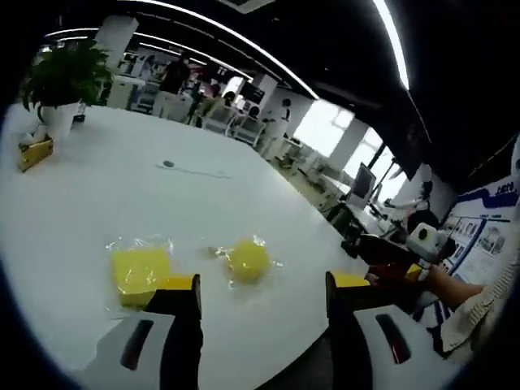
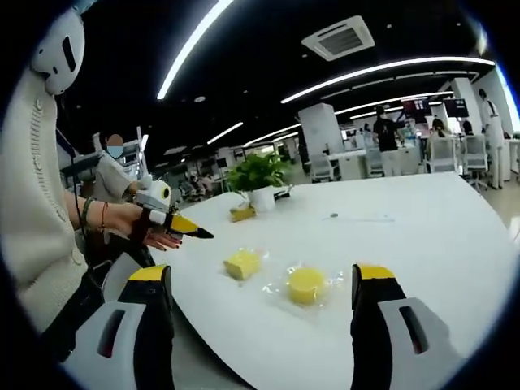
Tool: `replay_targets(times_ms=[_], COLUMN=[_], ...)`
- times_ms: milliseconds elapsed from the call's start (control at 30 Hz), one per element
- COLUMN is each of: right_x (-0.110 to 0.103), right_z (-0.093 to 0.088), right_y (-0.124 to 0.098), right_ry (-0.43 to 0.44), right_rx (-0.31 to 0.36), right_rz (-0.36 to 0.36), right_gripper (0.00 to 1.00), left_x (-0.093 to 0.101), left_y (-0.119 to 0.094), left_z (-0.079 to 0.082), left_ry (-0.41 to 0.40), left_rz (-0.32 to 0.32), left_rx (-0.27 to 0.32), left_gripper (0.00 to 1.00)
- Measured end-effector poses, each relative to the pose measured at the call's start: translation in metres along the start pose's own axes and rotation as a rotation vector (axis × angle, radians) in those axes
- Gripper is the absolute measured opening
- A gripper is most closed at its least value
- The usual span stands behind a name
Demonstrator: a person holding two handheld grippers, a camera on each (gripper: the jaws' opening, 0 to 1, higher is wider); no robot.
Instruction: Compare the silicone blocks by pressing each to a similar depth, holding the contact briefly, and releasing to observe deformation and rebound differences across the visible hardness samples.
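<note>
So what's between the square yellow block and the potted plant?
Bare white table. In the right gripper view, nothing sits between the square block and the potted plant.

Between the black, yellow-tipped jaws of the left gripper (image 1: 264,284) lie two yellow silicone pieces in clear wrap: a square block (image 1: 140,272) and a round block (image 1: 247,260), on a white table (image 1: 122,195).

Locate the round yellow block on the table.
The round yellow block lies on the white table, beside the square yellow block, ahead of the right gripper.
</note>
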State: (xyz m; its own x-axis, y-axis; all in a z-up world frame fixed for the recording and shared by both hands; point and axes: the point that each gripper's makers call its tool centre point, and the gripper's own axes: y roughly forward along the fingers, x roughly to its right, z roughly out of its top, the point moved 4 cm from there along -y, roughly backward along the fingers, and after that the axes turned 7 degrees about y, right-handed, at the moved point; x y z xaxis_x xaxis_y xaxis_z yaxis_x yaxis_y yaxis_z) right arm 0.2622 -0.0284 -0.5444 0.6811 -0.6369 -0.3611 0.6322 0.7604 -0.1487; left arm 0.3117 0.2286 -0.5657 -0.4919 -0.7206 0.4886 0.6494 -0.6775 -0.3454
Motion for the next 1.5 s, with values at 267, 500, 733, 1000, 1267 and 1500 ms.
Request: replay_targets(times_ms=[267,500,733,1000,1267,1500], right_x=[0.016,0.027,0.036,0.048,0.060,0.071], right_z=[0.001,-0.003,-0.007,-0.003,-0.006,-0.009], right_y=[0.005,0.011,0.015,0.014,0.012,0.011], right_ry=[0.032,0.057,0.083,0.102,0.119,0.128], right_rx=[-0.017,-0.047,-0.081,-0.093,-0.132,-0.151], right_rz=[-0.023,-0.030,-0.039,-0.050,-0.054,-0.069], right_gripper=[0.84,0.83,0.82,0.79,0.78,0.77], left_x=[-0.015,-0.028,-0.042,-0.054,-0.065,-0.074], left_y=[0.050,0.087,0.117,0.151,0.172,0.185], left_z=[-0.012,-0.024,-0.032,-0.038,-0.037,-0.034], left_ry=[-0.091,-0.232,-0.335,-0.408,-0.396,-0.415], left_rz=[0.006,0.043,0.076,0.120,0.142,0.145], left_rx=[-0.035,-0.010,0.021,0.080,0.163,0.205], left_gripper=[0.65,0.76,0.76,0.78,0.72,0.63])
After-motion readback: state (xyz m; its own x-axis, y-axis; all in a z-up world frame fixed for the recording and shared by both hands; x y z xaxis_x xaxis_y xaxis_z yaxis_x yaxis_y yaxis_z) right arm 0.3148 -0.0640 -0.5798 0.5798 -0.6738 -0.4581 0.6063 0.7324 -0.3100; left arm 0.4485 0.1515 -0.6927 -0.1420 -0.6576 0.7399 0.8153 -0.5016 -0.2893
